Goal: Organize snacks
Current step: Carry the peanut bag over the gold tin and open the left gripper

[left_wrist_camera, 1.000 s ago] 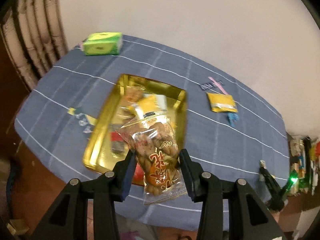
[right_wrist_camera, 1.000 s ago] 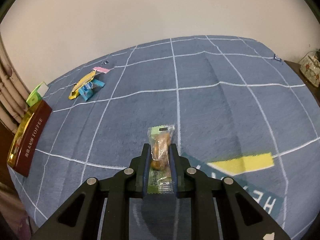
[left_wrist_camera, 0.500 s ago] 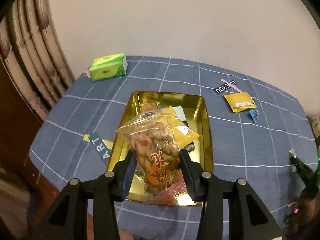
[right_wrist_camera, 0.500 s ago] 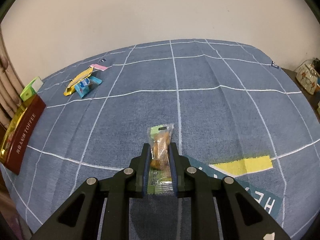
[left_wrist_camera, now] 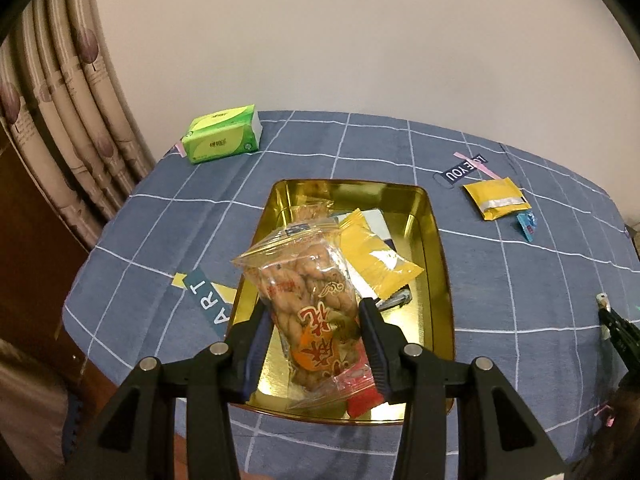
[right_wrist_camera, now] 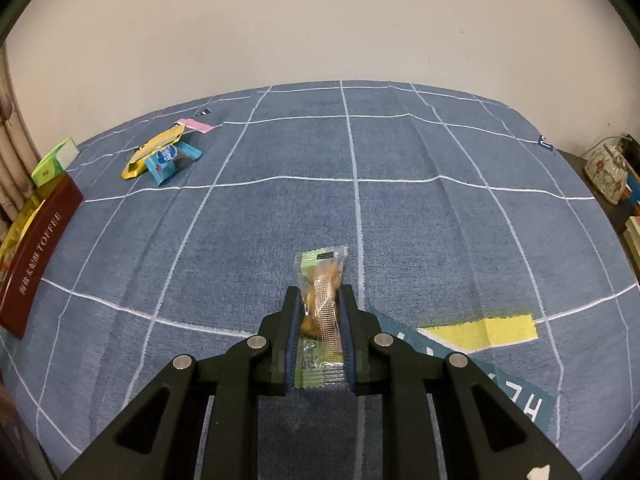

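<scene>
Two black plastic tools fill the lower edge of each wrist view. The left hand-held gripper (left_wrist_camera: pixel 314 342) has two angular black arms with triangular cut-outs, each ending in a finger lined with a dark blue ribbed pad (left_wrist_camera: pixel 256 344). Round silver screws (left_wrist_camera: pixel 219 348) mark the joints, two on each arm. The right hand-held gripper (right_wrist_camera: pixel 319 334) has the same build: black arms, blue pads, silver screws (right_wrist_camera: pixel 256 342).

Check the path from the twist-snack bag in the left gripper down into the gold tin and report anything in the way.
No barrier. The left gripper holds the twist-snack bag over the open gold tin. A yellow packet and a red wrapper already lie inside, so the bag would land partly on them.
</scene>
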Available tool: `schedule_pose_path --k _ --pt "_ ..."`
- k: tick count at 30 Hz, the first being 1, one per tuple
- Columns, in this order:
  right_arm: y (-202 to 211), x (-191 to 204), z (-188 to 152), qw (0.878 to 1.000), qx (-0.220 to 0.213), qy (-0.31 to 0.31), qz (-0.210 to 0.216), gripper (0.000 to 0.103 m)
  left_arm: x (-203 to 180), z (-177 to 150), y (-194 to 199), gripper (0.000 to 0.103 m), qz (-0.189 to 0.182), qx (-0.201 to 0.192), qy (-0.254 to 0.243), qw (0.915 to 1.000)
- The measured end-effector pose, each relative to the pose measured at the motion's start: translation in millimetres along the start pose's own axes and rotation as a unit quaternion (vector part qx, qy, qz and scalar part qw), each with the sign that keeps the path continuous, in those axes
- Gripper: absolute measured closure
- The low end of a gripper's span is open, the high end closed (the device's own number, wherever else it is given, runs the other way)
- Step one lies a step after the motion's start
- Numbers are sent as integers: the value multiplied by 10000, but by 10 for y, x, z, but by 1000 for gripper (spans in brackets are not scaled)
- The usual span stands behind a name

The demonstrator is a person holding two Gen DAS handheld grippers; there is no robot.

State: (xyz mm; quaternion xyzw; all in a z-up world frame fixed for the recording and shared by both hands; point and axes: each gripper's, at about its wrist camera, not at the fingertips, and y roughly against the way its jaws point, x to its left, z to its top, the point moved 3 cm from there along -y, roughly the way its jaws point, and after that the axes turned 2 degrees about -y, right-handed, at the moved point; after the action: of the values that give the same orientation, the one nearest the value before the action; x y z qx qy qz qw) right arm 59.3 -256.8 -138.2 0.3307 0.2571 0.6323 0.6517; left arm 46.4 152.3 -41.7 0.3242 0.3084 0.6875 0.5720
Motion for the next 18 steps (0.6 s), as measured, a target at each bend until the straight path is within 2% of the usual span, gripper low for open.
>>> schedule_pose_path --k 18 --pt "5 16 -7 10000 -3 -1 -4 85 -21 -74 -197 58 192 312 -167 9992"
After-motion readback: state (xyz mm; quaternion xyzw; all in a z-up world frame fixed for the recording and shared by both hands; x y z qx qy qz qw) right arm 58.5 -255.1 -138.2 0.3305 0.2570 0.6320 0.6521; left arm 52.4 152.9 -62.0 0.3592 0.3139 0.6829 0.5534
